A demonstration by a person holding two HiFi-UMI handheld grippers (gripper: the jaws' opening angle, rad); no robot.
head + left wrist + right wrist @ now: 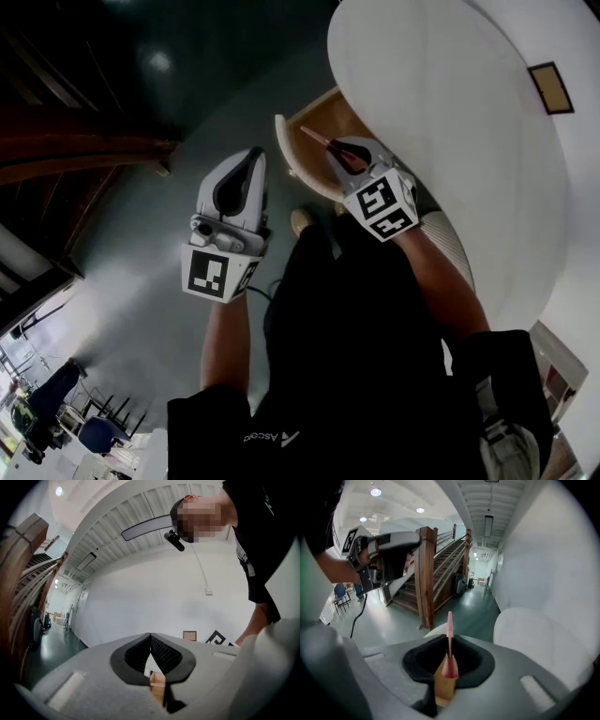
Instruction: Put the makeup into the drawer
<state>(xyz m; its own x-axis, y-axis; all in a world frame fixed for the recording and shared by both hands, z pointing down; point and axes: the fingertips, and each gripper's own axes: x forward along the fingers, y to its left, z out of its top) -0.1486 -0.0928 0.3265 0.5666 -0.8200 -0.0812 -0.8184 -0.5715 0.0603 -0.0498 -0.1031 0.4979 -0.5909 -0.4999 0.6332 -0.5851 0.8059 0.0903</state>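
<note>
My right gripper (339,155) (449,641) is shut on a slim pink makeup stick (317,141) (449,630), which pokes out past the fingertips. In the head view the stick's tip hangs over the open wooden drawer (328,117) under the edge of the round white table (450,112). The drawer's wood (445,686) also shows below the jaws in the right gripper view. My left gripper (246,164) (150,635) is left of the drawer, apart from it, shut with nothing between its pads. In its own view, part of the drawer (157,686) shows through the gap beneath the pads.
A wooden staircase (426,573) rises across the dark green floor (187,103). A white wall carries a small brown frame (550,87) (189,635). The person's legs and a shoe (302,220) are just below the drawer.
</note>
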